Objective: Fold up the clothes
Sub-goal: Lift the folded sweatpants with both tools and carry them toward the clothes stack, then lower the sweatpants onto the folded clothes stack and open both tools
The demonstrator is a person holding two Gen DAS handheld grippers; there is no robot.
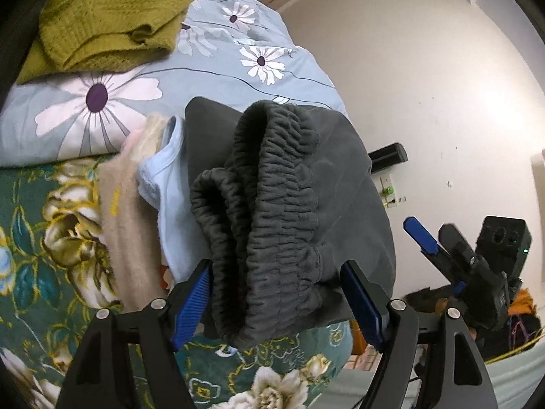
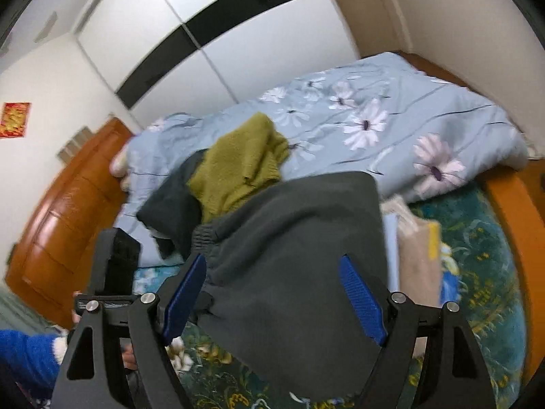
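Left wrist view: the folded dark grey fleece trousers with an elastic waistband fill the centre, lying between the left gripper whose jaws stand wide, touching the cloth's sides but seemingly not pinching. Lower centre of the right wrist view, the right gripper is likewise spread, holding nothing. The trousers look nearly folded; the olive-green knitted sweater on the pale blue flowered quilt remains crumpled. No containers are visible.

Green sweater cut off top.
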